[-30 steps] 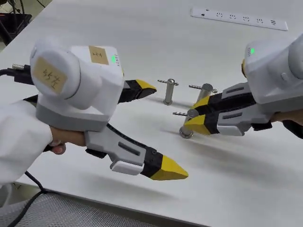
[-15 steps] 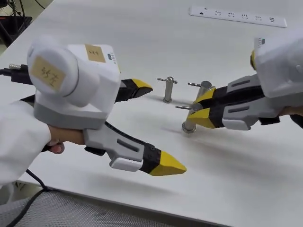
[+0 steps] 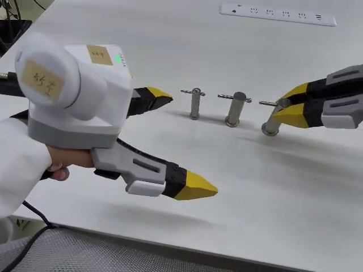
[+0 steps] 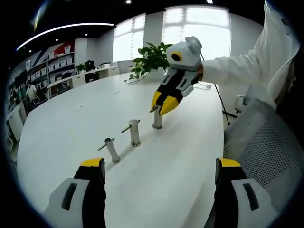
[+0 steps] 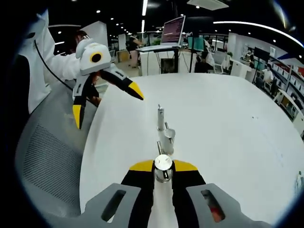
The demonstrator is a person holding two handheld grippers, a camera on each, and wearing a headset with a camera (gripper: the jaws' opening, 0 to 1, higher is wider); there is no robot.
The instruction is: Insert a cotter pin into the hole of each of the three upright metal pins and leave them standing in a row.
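Three upright metal pins stand in a row on the white table [image 3: 238, 187]: the left pin [image 3: 195, 103], the middle pin [image 3: 233, 109] and the right pin [image 3: 273, 120]. Each has a cotter pin through its top. My right gripper [image 3: 290, 109] is shut on the right pin's head [image 5: 163, 164], and this pin leans slightly. My left gripper [image 3: 178, 141] hovers wide open in front of the row, holding nothing. The left gripper view looks along the row [image 4: 134, 132] toward the right gripper [image 4: 164, 100].
A white power strip [image 3: 278, 14] lies at the far side of the table. A mesh chair seat [image 3: 51, 249] sits below the near table edge. Desks and a potted plant [image 4: 149, 57] stand far behind.
My right gripper has carried its pin from in front of the middle pin out to the right end of the row. The left gripper has stayed open and drifted slightly left.
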